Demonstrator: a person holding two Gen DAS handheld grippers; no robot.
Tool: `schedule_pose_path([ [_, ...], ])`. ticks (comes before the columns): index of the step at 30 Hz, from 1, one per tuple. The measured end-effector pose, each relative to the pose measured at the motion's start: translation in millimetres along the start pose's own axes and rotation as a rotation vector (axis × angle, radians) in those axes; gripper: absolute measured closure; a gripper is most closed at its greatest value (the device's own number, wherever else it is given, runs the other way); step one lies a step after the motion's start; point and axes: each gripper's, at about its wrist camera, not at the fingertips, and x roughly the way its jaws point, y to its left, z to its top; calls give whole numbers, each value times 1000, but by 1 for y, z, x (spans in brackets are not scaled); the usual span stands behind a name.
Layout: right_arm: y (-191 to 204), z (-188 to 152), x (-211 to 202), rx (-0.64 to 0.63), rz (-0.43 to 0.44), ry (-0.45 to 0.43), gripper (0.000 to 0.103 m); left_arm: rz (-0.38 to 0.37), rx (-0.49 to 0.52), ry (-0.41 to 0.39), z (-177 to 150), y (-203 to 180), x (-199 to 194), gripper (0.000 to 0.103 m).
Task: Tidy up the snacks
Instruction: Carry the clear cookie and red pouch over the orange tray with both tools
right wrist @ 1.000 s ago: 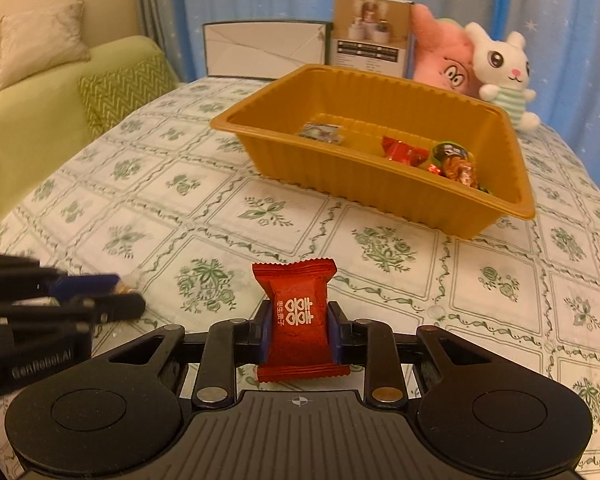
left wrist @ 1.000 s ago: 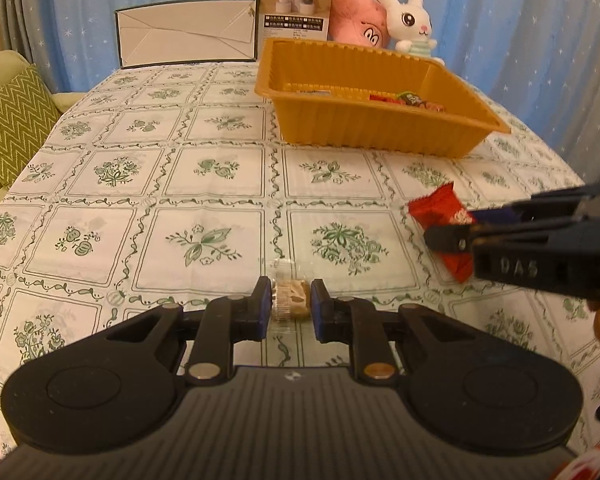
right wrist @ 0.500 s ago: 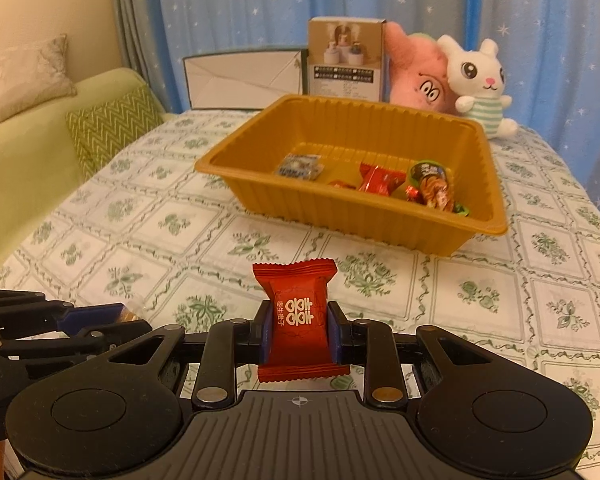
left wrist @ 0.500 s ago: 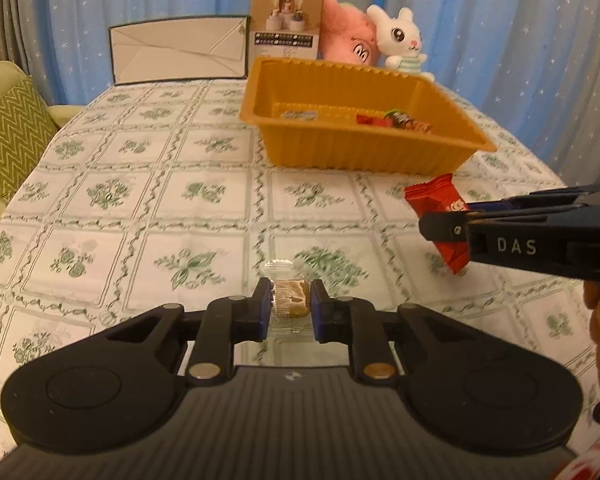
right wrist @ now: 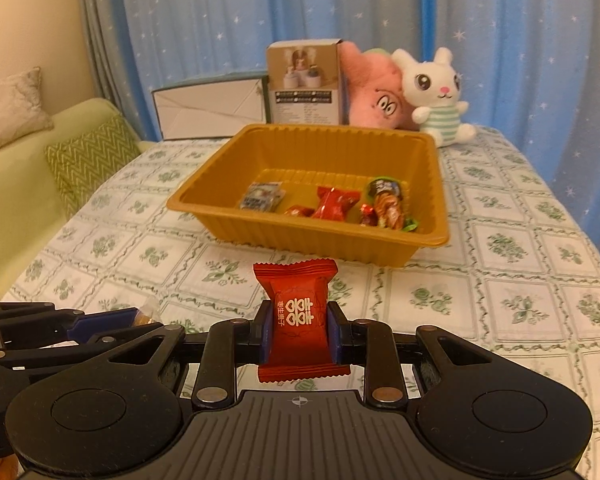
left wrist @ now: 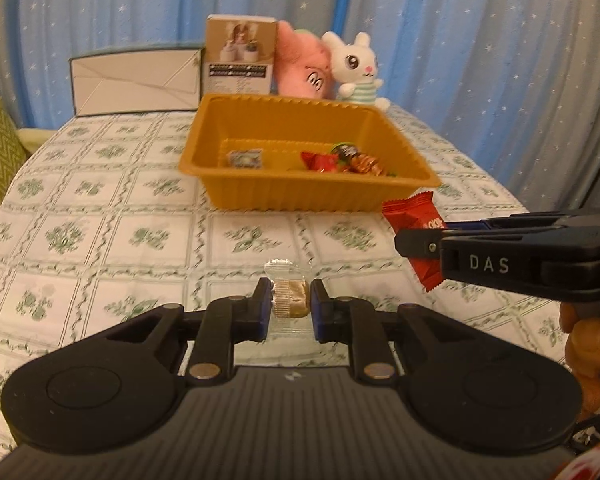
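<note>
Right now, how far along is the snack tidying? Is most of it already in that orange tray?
Partly done. The orange tray already holds several wrapped snacks. In hand: the left gripper is shut on a clear-wrapped snack, and the right gripper is shut on a red packet, both short of the tray. Left: dropping these two in. No other loose snacks show on the tablecloth.

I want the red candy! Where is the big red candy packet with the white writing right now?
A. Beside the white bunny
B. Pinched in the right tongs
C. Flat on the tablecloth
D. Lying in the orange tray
B: the red candy packet stands pinched between the right tongs, short of the orange tray.
</note>
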Motion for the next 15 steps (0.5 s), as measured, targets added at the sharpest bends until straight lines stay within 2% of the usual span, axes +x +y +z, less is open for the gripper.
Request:
schedule_pose_path([
  [15,-14,26,-19,18,-33,-74,76,-46,53,-55,43,-3,9,85],
])
